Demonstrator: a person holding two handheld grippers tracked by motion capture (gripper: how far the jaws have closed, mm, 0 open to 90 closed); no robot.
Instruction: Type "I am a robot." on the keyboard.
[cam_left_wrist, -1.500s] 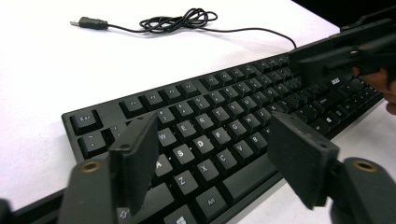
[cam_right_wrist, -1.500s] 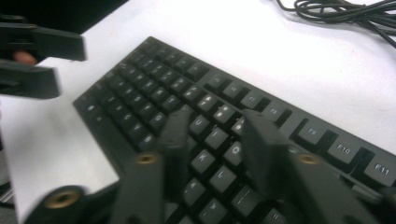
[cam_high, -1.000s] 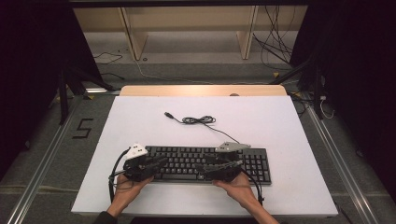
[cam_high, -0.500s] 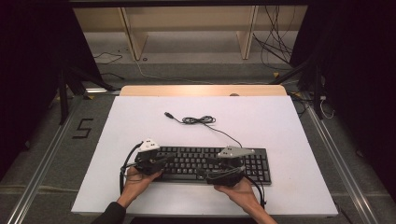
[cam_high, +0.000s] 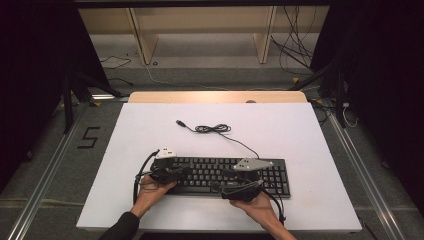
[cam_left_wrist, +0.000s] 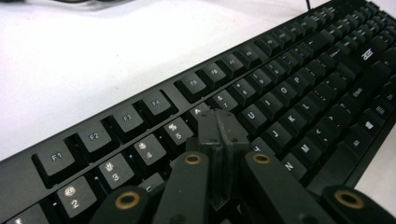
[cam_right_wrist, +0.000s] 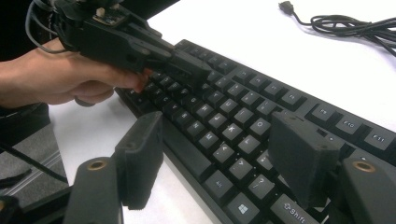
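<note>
Keyboard (cam_high: 227, 175) sits at the near edge of the white table (cam_high: 310, 135), its cable (cam_high: 215, 129) trailing off toward the far side. Left gripper (cam_left_wrist: 221, 135) has its jaws pinched together with nothing between them, tip down on the number row like a finger. Right gripper (cam_right_wrist: 219, 154) is spread wide, straddling the front edge and holding nothing. Looks like stiff, light plastic that'd slide easily, so I'd grab the frame edges, not the keys.
</note>
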